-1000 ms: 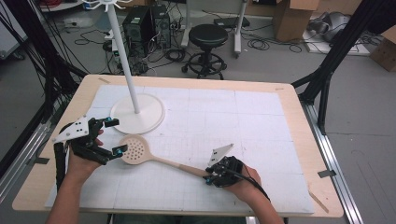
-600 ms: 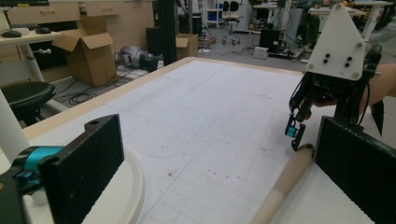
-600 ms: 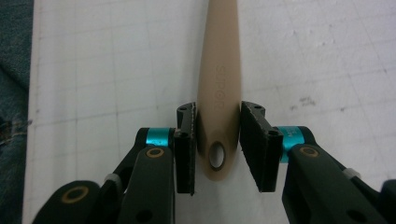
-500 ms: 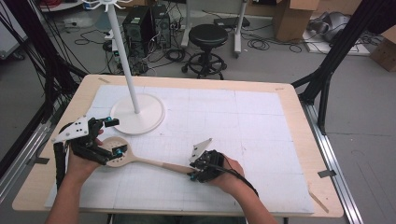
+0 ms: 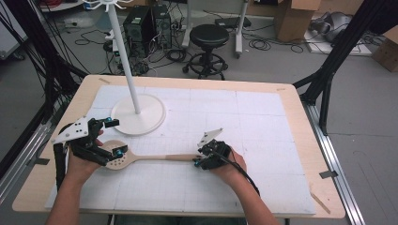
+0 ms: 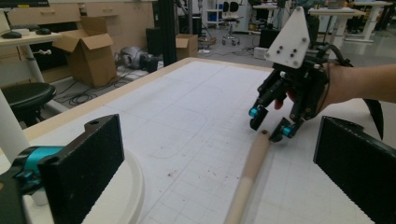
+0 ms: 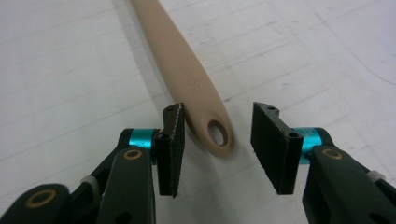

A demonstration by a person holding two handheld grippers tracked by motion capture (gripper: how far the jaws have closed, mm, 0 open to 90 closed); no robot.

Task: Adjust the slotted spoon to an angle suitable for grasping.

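Note:
A beige slotted spoon (image 5: 141, 158) lies flat on the white gridded mat (image 5: 263, 140), head to the left. My left gripper (image 5: 115, 137) is open wide above the spoon's head, and its black jaws frame the handle (image 6: 247, 177) in the left gripper view. My right gripper (image 5: 199, 157) is open at the handle's end. In the right gripper view the end with its hanging hole (image 7: 217, 133) lies between the pads (image 7: 170, 149); the left pad is close against it and a gap shows on the right. The right gripper (image 6: 271, 123) also appears in the left gripper view.
A white pole stand with a round base (image 5: 138, 115) stands at the back left of the mat, close to my left gripper; its base (image 6: 133, 191) shows in the left gripper view. The wooden table edge (image 5: 309, 140) borders the mat. A stool and boxes stand beyond.
The spoon slid left across the mat along with my right gripper, so its head now lies under my left gripper. The left gripper stayed almost in place.

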